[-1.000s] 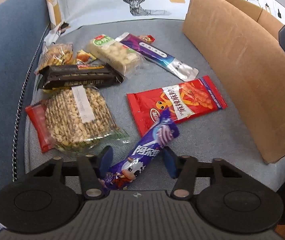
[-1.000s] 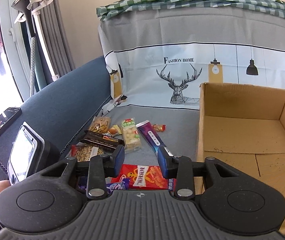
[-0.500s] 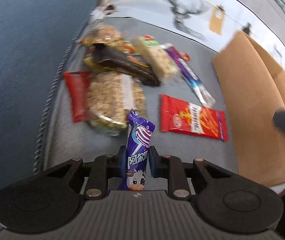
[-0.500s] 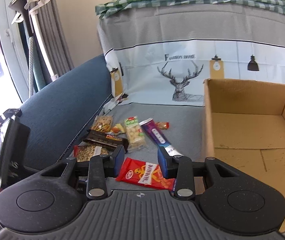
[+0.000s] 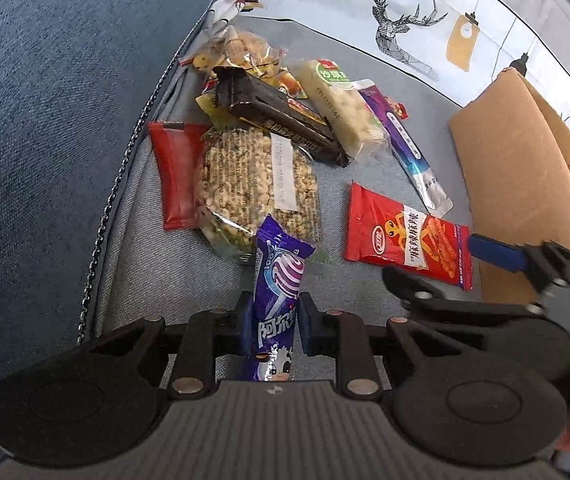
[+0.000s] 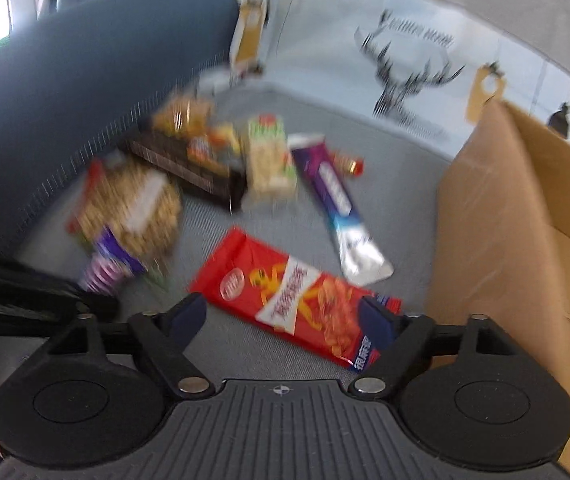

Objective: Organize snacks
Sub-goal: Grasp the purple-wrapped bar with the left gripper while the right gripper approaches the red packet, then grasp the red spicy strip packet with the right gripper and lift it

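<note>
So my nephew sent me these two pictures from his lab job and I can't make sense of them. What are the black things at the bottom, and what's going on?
Those black shapes are hand-held grippers, one in each of a person's hands, each carrying its own camera that looks along two blue-tipped fingers.

The left-hand camera shows the left gripper shut on a purple lollipop packet. The right-hand camera, blurred by motion, shows the right gripper open above a red snack packet.

Everything lies on a grey cushion: a peanut brittle pack, a dark chocolate bar, a long purple sachet and more. A cardboard box stands at the right, apparently for the snacks.
</note>
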